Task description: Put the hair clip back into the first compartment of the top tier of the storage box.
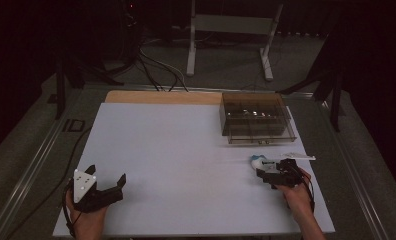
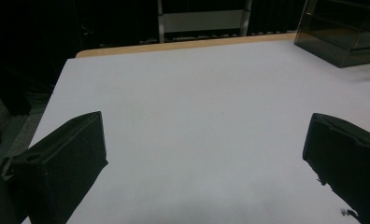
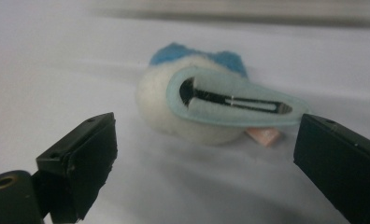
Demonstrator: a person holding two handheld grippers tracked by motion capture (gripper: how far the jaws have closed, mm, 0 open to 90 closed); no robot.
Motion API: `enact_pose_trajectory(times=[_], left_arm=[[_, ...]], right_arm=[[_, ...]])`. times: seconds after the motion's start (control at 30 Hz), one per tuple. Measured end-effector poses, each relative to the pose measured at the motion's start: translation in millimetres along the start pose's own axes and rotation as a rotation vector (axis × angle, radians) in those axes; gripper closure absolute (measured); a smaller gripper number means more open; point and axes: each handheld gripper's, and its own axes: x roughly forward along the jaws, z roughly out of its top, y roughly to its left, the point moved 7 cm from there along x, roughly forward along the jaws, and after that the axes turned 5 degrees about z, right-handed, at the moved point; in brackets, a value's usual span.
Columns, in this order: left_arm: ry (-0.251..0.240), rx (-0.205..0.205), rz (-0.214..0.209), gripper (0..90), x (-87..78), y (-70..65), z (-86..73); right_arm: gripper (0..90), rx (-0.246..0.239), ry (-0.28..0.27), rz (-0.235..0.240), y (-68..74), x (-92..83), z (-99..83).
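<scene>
A hair clip lies on the white mat at the right. In the right gripper view the clip is a pale blue snap clip on a white felt ball with blue felt behind it, and a small pink piece sits under its tip. My right gripper is low at the mat just behind the clip. That right gripper is open, with the clip's tip close to one jaw but not pressed. At the mat's lower left my left gripper rests open, nothing between the jaws of the left gripper.
A dark see-through compartment box stands at the mat's back right; the same box appears at the top right of the left gripper view. A thin white strip lies right of the clip. A wooden edge borders the mat's far side.
</scene>
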Motion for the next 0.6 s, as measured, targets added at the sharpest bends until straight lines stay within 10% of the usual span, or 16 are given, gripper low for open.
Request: enact_pose_trajectory(times=[0.6], left_arm=[[0.001,-0.001,0.001,1.1,-0.4,1.2,-0.1]], right_arm=[[15.7,0.076,-0.065,0.022,-3.8,7.9,17.2]])
